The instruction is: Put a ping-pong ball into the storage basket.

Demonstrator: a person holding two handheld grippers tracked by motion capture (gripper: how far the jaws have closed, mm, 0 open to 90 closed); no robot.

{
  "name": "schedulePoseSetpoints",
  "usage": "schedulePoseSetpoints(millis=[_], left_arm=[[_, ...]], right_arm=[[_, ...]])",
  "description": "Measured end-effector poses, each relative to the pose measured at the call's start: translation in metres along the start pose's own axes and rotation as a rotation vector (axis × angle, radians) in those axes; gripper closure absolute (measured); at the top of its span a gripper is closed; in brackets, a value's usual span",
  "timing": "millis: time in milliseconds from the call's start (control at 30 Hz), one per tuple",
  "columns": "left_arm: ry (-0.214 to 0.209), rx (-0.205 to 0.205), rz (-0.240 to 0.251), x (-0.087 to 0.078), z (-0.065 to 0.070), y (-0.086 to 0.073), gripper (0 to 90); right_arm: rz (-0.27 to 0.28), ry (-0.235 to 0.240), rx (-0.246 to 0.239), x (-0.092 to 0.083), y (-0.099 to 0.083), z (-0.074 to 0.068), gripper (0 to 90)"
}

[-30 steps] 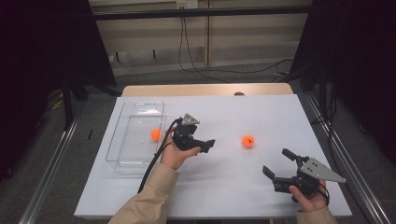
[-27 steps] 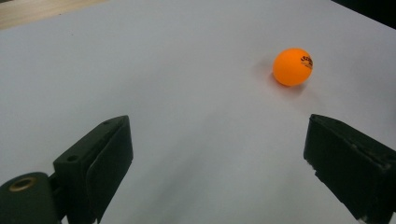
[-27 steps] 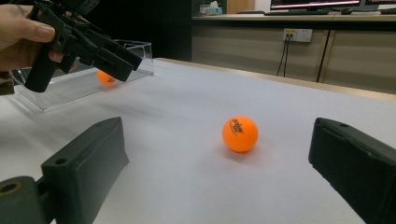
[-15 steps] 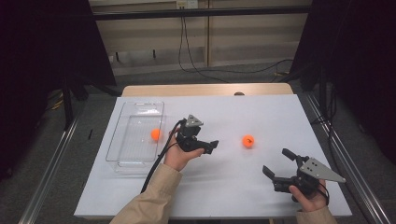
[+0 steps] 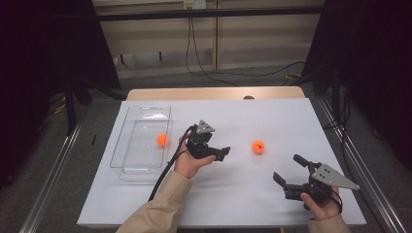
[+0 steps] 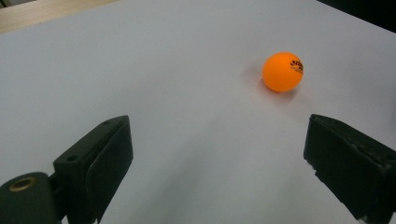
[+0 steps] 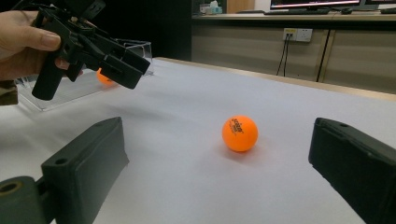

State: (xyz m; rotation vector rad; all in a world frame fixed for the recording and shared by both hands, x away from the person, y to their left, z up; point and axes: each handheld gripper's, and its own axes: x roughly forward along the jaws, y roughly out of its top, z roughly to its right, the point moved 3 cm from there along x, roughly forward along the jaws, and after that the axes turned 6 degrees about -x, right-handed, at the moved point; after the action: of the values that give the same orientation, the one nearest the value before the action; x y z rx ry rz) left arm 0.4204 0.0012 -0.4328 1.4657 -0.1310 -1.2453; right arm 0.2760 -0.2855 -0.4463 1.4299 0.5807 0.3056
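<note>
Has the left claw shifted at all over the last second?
Yes, a little. In the high view the left claw has edged away from the clear tray and toward the orange ball on the table, with its jaws open and empty.

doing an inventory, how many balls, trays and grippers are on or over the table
orange balls: 2, one on the bare table, one in the tray
clear trays: 1
grippers: 2, left gripper, right gripper
total: 5
</note>
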Motion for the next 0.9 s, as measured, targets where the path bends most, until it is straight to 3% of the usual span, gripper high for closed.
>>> schedulePoseSetpoints(millis=[900], left_arm=[[-0.036, 0.046, 0.016, 0.024, 0.017, 0.002, 8.1]], right_arm=[[-0.003, -0.003, 0.003, 0.000, -0.001, 0.001, 3.7]])
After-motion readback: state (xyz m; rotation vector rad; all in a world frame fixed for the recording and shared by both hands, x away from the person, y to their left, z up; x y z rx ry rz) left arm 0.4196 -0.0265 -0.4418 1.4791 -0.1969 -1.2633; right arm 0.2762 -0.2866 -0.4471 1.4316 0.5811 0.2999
